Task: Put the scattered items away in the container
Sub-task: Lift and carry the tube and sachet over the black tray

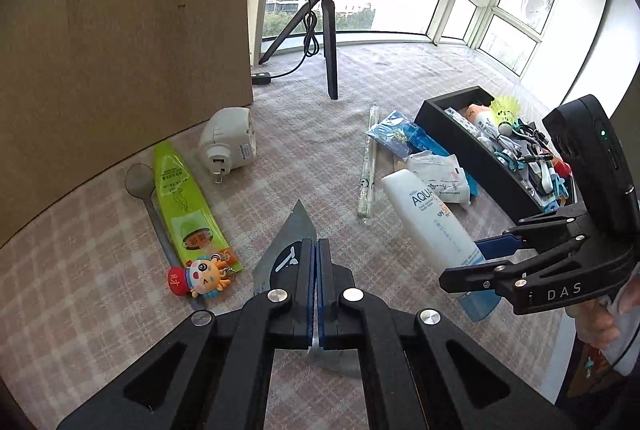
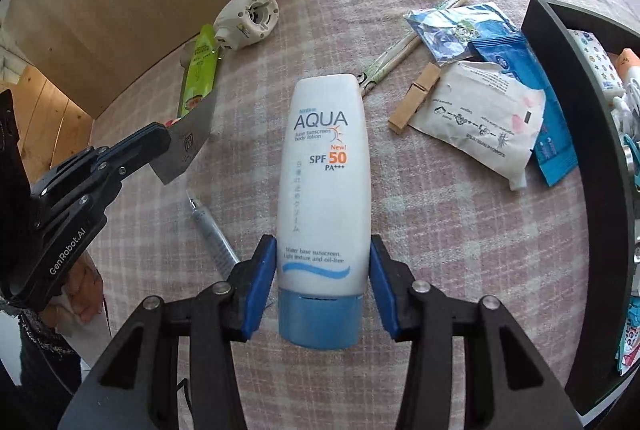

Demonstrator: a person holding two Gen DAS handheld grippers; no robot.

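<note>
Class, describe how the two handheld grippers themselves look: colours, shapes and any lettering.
Both are black, with slotted linkage arms, silver rivets and blue pads on the jaws. The right gripper reads "DAS" and carries a black module with a green light. The left gripper reads "GenRobot.AI".

My left gripper has its blue pads pressed almost flat together, pinching a thin silver sachet clear of the table. My right gripper holds its fingers wide, one blue pad against each side of the sunscreen tube. A hand grips its handle.
</note>
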